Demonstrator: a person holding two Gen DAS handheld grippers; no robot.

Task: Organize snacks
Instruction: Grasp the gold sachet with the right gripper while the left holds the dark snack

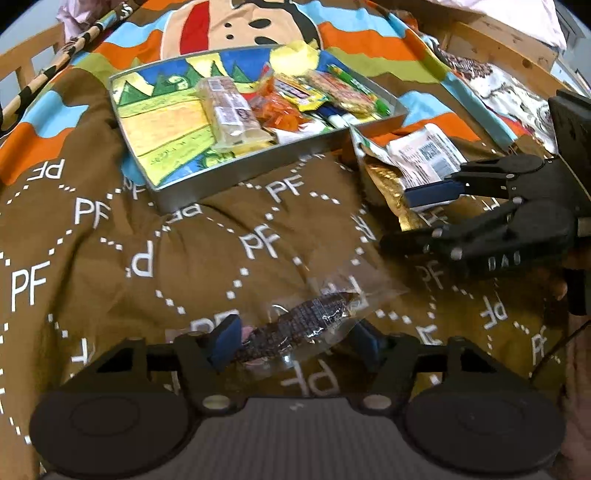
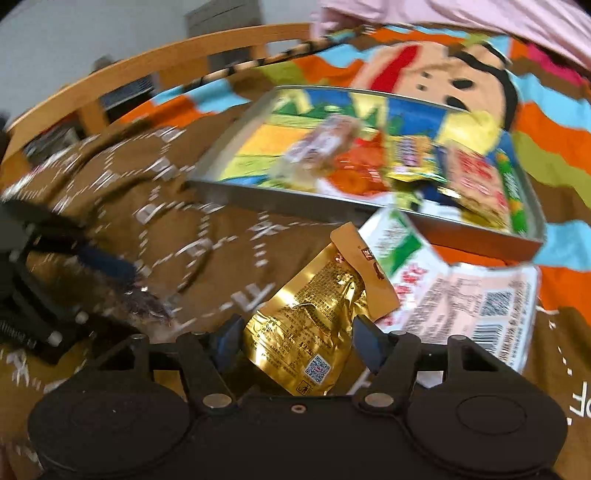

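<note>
A metal tray point(image 1: 192, 181) with a painted bottom sits on the bedspread and holds several snack packs point(image 1: 284, 103); it also shows in the right wrist view point(image 2: 273, 195). My left gripper point(image 1: 295, 343) is open around a clear-wrapped dark snack bar point(image 1: 295, 325) lying on the cloth. My right gripper point(image 2: 299, 343) is open around a gold foil pouch point(image 2: 306, 325), which also shows in the left wrist view point(image 1: 384, 184). A white snack pack point(image 2: 461, 306) lies beside the pouch. The right gripper appears at the right of the left wrist view point(image 1: 417, 218).
A brown and coloured bedspread point(image 1: 110, 258) covers the surface. A wooden bed rail point(image 2: 147, 66) curves along the far left edge. A striped stick point(image 1: 55, 62) lies at the top left. Pink bedding point(image 2: 480, 14) lies beyond the tray.
</note>
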